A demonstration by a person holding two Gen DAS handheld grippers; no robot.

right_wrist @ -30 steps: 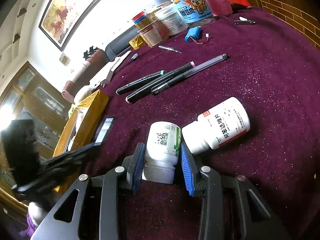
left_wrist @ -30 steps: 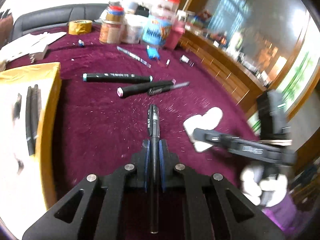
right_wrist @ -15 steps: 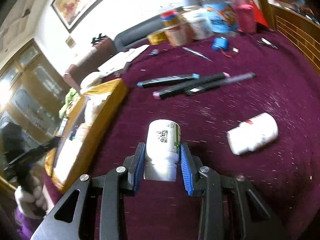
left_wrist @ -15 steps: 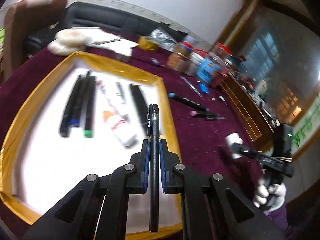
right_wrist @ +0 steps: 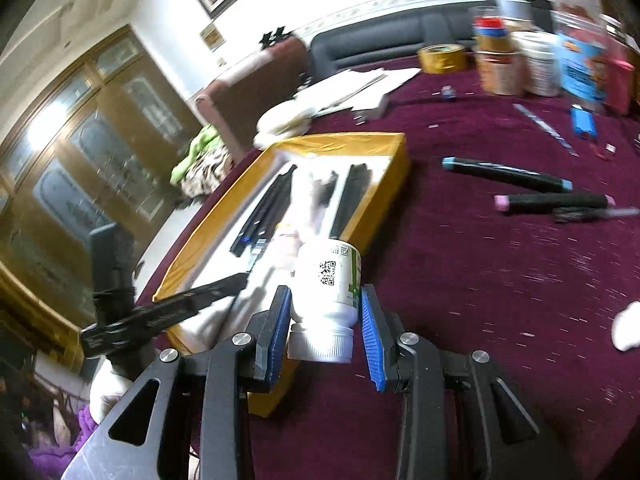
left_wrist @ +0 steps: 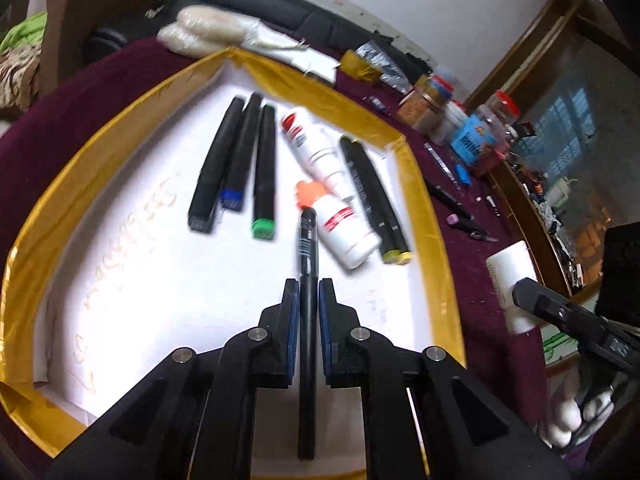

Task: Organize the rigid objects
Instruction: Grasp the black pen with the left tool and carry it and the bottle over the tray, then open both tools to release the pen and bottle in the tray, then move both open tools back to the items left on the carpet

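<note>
Carrying a black pen (left_wrist: 308, 248) lengthwise between its closed pads, the left gripper (left_wrist: 308, 300) is held over the white floor of the yellow-rimmed tray (left_wrist: 420, 184), apparently so the pen can be laid beside the markers (left_wrist: 240, 160) and white bottles (left_wrist: 336, 200) already sorted there. A white pill bottle (right_wrist: 328, 292) is clamped on its sides by the right gripper (right_wrist: 326, 320), cap toward the camera, and is held near the tray's corner, seemingly for the same purpose. Three more pens (right_wrist: 540, 192) are left on the maroon bench (right_wrist: 460, 280), well apart from the tray. The pen's rear end is hidden under the gripper body. The bottle's label is only partly legible, and the far jars (right_wrist: 520, 64) are blurred. Another white object at the right edge of the right wrist view is cut off.
</note>
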